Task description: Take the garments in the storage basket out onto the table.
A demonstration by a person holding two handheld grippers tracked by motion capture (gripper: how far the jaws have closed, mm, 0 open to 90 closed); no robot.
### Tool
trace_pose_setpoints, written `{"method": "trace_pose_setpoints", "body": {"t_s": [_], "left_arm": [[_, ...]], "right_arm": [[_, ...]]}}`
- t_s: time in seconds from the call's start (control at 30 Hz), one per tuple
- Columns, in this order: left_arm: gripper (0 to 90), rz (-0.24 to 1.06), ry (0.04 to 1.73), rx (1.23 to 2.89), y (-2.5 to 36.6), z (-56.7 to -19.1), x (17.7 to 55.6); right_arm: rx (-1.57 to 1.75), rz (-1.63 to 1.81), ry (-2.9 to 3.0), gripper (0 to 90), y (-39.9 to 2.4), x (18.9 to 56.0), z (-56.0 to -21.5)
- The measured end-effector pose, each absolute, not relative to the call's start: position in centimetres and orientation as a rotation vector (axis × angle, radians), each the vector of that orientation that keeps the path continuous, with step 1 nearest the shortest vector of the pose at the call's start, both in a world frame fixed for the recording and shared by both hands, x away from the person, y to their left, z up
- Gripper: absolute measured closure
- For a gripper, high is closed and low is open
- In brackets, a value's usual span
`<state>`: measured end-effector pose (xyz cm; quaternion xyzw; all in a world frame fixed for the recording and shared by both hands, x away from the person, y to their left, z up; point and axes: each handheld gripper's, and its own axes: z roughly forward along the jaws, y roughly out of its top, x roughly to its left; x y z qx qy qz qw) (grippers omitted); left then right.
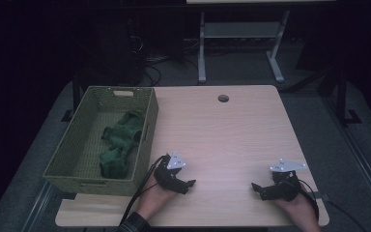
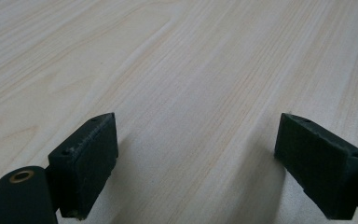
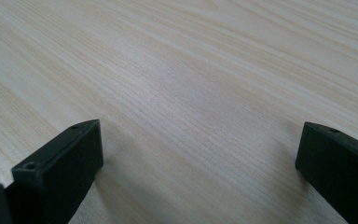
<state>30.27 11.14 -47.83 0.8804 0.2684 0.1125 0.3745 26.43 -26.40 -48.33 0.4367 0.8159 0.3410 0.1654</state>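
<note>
Green cloth (image 1: 120, 145) lies crumpled inside woven basket (image 1: 67, 159) at table's (image 1: 232, 135) left.

A: What is the room like?

B: It is very dark. The back of the room is almost black.

A: What is in the middle?

B: A table (image 1: 232, 130) made of pale wood with thin lines in it. It has a small round hole (image 1: 223, 98) near the far edge.

A: What is under it?

B: A grey floor (image 1: 319, 125). It looks like carpet.

A: Is there more stuff at the back?

B: Yes. Another table stands there on light grey metal legs (image 1: 202, 53). Some dark cables (image 1: 149, 67) lie on the floor near it.

A: Where does the light fall?

B: Mostly on the wooden table. It looks bright next to all the dark.
</note>
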Motion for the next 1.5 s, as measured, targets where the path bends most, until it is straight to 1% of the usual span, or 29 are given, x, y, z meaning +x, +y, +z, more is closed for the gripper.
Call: {"method": "trace_pose_setpoints", "body": {"t_s": [0.3, 0.57, 0.9, 1.07, 1.5], "left_arm": [[12.7, 0.299, 0.673, 2.273, 11.2, -47.5, 30.3], [13.1, 0.234, 0.701, 2.226, 11.7, -46.6, 30.3], [13.3, 0.215, 0.707, 2.180, 11.9, -45.5, 30.3], [13.3, 0.226, 0.700, 2.182, 11.8, -44.9, 30.4], [13.5, 0.216, 0.679, 2.156, 11.8, -41.7, 31.4]], "right_arm": [[1.238, 0.972, 2.327, 0.4, -26.4, 26.5, -48.3], [1.244, 0.974, 2.324, 0.4, -26.4, 26.6, -48.3], [1.243, 0.973, 2.326, 0.4, -26.4, 26.6, -48.3], [1.242, 0.973, 2.326, 0.4, -26.4, 26.6, -48.3], [1.241, 0.971, 2.326, 0.3, -26.4, 26.6, -48.3]]}}
